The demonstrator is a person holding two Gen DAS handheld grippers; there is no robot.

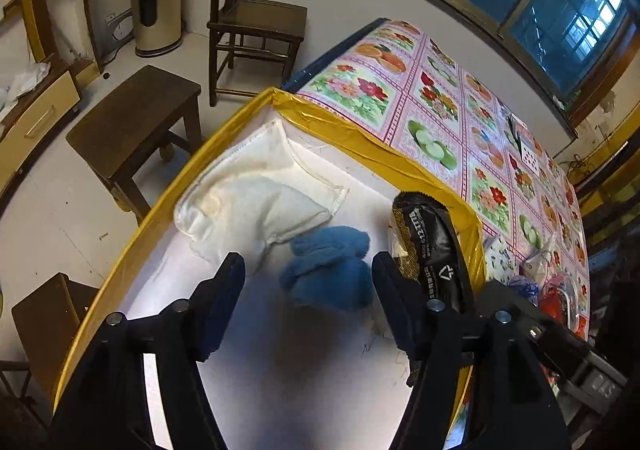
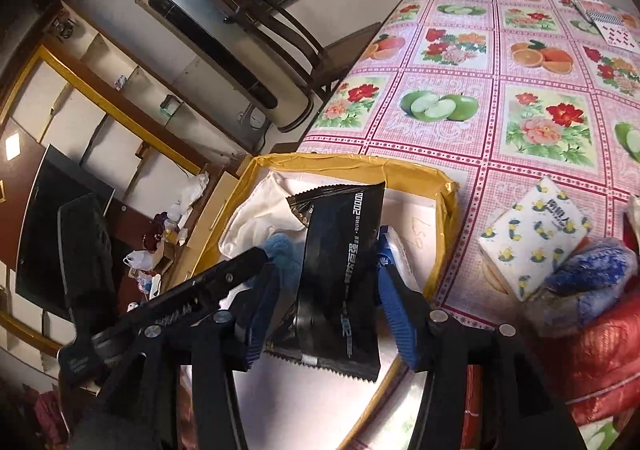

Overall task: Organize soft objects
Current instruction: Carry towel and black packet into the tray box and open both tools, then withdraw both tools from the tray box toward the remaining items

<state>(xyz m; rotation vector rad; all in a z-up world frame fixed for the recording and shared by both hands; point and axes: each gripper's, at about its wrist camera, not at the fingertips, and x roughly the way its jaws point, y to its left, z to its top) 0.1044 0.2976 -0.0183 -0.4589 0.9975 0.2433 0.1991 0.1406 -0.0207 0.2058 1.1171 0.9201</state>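
A box with a yellow-taped rim (image 1: 376,153) and a white floor stands at the table's corner. Inside it lie a white cloth pouch (image 1: 256,193) and a fluffy blue soft item (image 1: 332,270). My left gripper (image 1: 310,266) hangs open just above the blue item, holding nothing. My right gripper (image 2: 326,258) is shut on a black foil packet (image 2: 340,282) across its width, holding it upright over the box's right side. From the left wrist view the black packet (image 1: 428,246) stands close to the rim. The pouch (image 2: 264,205) and blue item (image 2: 280,246) are partly hidden behind the packet.
On the flowered tablecloth (image 2: 500,101) right of the box lie a tissue pack with yellow flowers (image 2: 536,242), a blue-and-white fluffy item (image 2: 592,274) and a red mesh bag (image 2: 600,362). A stool (image 1: 136,117) and a chair (image 1: 256,25) stand on the floor left of the table.
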